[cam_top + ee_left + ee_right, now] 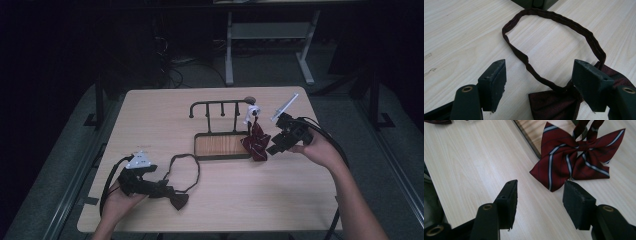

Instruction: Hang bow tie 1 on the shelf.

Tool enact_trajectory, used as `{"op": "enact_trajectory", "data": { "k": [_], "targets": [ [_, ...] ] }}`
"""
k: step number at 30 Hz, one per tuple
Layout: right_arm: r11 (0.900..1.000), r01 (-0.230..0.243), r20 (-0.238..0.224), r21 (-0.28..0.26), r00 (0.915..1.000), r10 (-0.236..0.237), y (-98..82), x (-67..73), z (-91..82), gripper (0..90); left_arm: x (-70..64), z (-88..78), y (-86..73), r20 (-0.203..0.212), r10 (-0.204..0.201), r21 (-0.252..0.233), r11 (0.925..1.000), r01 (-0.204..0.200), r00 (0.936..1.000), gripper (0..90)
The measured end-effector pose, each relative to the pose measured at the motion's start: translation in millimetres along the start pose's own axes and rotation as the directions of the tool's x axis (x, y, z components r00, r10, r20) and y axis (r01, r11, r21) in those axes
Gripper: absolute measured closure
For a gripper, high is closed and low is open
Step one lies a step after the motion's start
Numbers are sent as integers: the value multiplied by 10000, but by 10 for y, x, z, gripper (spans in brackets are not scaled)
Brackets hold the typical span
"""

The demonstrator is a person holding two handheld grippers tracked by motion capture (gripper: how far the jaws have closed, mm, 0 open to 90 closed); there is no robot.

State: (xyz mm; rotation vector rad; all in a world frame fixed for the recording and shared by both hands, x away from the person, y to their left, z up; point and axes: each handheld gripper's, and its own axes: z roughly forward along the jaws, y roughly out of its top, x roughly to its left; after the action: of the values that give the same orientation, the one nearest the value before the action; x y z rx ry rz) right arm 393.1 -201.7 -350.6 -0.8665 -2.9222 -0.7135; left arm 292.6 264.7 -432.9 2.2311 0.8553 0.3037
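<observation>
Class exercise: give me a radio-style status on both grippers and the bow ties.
Left gripper open over dark bow tie. Right gripper open, short of striped bow tie, which hangs from rack. Nothing blocking.

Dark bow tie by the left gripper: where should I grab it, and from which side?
Probably the bow's pinched centre knot, coming down from above. The dark bow tie lies flat on the table, and the left gripper already straddles it, open. The strap loop is thinner.

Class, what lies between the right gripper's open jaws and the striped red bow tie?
Bare pale wooden tabletop, seen in the right gripper view, separates the right gripper from the striped red bow tie.
</observation>
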Motion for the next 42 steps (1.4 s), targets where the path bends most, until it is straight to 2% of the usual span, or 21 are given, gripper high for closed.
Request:
{"op": "enact_trajectory", "data": {
  "k": [25, 31, 37, 42],
  "targets": [
    [9996, -225, -265, -185, 9994, 220, -364, 53, 201, 430, -15, 24, 1, -23, 45, 50, 10000, -45, 10000, 284],
    [9997, -149, -211, -177, 9997, 145, -423, 96, 238, 422, -19, 30, -1, 16, 29, 126, 9999, -29, 10000, 284],
    [9987, -295, -296, -417, 9992, 283, -504, 142, 266, 418, -19, 29, 0, 5, 57, 165, 9998, -57, 10000, 283],
    [9986, -356, -253, -380, 9991, 347, -578, 183, 298, 413, -18, 39, 2, 4, 44, 190, 9998, -44, 10000, 283]
  ]
}}
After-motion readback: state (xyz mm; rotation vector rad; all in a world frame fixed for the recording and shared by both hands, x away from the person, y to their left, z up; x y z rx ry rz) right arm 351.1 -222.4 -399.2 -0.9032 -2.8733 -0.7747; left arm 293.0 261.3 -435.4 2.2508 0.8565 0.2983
